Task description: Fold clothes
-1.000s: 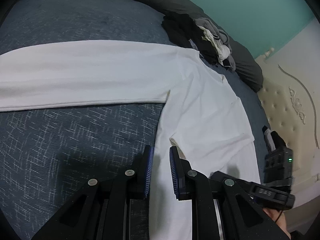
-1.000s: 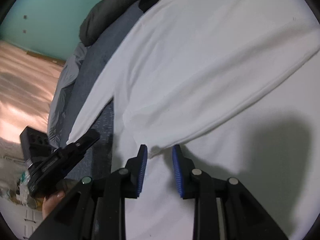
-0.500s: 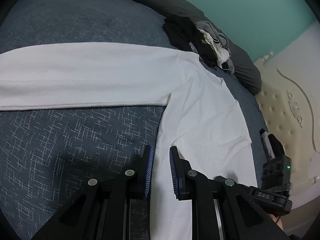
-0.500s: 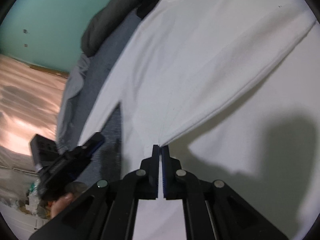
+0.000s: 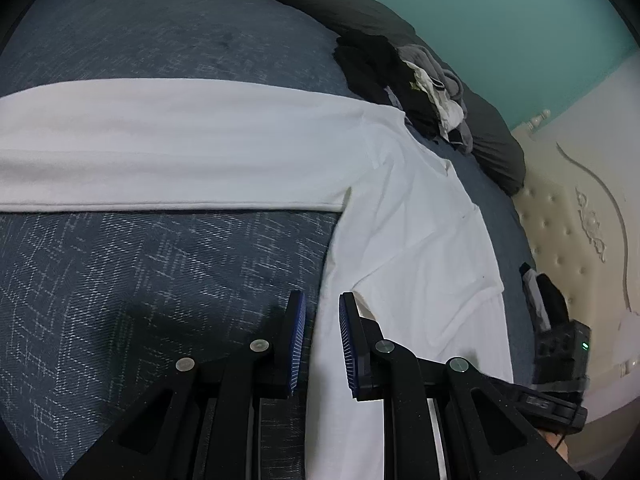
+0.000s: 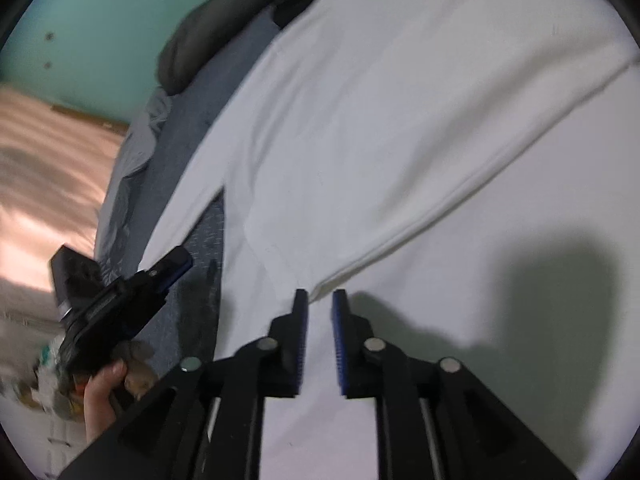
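White long-sleeved shirt lies flat on the bed; one sleeve crosses its body (cuff just ahead of parted right fingers). Left gripper, empty, straddles the side edge.

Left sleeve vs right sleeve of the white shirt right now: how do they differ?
The left sleeve lies stretched straight out over the blue bedspread; the right sleeve is folded across the shirt body. The left one rests on bedding, the right on white cloth. Both lie flat, ungripped.
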A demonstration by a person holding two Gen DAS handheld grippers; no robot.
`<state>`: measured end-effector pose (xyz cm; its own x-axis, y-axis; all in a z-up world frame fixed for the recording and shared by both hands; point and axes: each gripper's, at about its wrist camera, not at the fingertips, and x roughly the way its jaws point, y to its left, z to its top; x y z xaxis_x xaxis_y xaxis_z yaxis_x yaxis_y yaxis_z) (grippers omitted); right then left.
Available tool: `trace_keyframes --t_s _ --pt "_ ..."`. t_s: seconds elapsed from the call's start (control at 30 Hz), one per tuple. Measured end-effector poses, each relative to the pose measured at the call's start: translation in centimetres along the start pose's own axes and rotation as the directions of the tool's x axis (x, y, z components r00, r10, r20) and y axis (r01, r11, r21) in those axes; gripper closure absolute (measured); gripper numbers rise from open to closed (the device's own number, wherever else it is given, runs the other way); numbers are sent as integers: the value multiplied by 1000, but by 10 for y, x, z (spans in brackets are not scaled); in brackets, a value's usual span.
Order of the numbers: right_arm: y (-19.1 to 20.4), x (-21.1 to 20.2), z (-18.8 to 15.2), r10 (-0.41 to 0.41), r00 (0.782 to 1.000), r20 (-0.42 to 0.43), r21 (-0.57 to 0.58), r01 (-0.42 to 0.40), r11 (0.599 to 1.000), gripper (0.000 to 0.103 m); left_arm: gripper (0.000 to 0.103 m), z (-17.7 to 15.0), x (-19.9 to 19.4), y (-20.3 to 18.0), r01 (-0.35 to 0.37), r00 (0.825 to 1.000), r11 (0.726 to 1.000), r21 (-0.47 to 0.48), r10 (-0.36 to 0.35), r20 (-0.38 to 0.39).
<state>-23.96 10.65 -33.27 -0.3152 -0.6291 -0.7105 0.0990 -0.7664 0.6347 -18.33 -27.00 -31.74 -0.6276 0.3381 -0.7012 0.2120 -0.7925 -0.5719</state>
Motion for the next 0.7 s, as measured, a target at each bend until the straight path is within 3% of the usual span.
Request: trace_keyframes --t_s 0.17,0.4,0.6,0.7 --pt "-11 -41 -5 0 998 68 -92 6 996 76 79 3 -13 15 -12 999 999 -36 13 40" --pt "-56 -69 -6 -1 995 104 -70 8 998 73 72 11 -48 67 -78 988 981 -179 100 116" --pt "-91 -86 -3 24 985 169 -5 -24 1000 71 58 25 -85 107 -197 961 949 -244 236 143" --pt "-96 -87 0 35 983 182 10 -37 999 70 51 35 -106 124 -266 939 927 -265 311 145"
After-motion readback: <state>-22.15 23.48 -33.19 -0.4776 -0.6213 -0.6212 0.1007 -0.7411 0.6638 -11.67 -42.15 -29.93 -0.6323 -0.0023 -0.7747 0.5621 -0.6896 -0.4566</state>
